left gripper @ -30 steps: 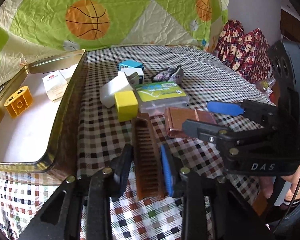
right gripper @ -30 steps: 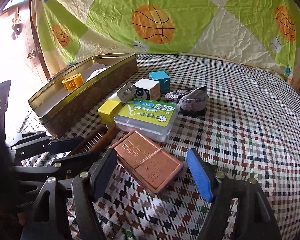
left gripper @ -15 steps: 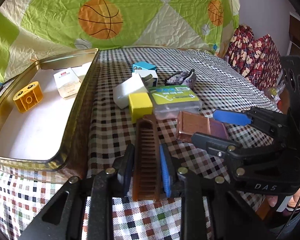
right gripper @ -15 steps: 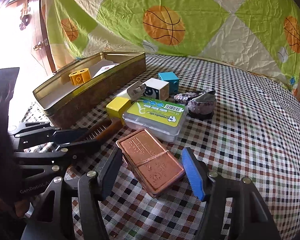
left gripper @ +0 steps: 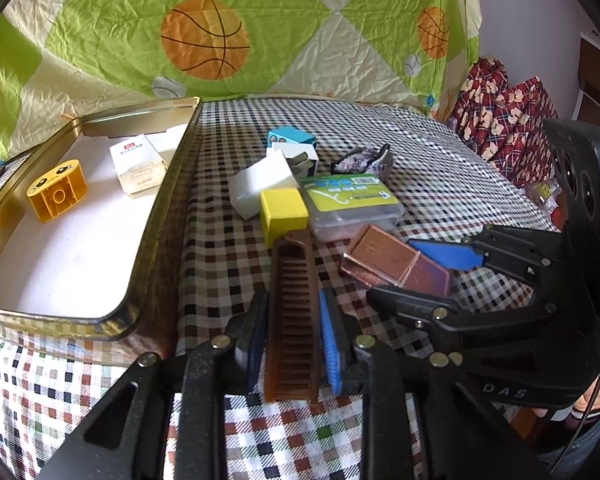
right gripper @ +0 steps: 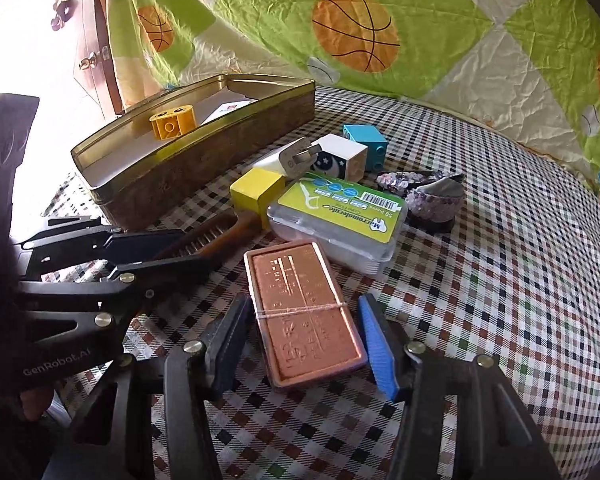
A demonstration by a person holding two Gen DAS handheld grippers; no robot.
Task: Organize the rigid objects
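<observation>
My left gripper (left gripper: pixel 292 344) is shut on a brown comb (left gripper: pixel 292 316) lying on the checked cloth; it also shows in the right wrist view (right gripper: pixel 204 240). My right gripper (right gripper: pixel 300 340) is closed against both sides of a copper-coloured flat box (right gripper: pixel 304 312) with a rubber band; the box also shows in the left wrist view (left gripper: pixel 396 264). A gold tin (left gripper: pixel 152 240) at the left holds a yellow brick (left gripper: pixel 56 190) and a white packet (left gripper: pixel 138 164).
Behind the comb and box lie a yellow cube (left gripper: pixel 284 214), a white charger (left gripper: pixel 260 186), a clear case with green label (left gripper: pixel 352 204), a white cube (right gripper: pixel 340 158), a blue cube (right gripper: pixel 366 146) and a sequined clip (right gripper: pixel 428 196).
My left gripper has closed on the comb. My right gripper has closed in from wide open onto the copper box, which has turned lengthwise between the fingers.
</observation>
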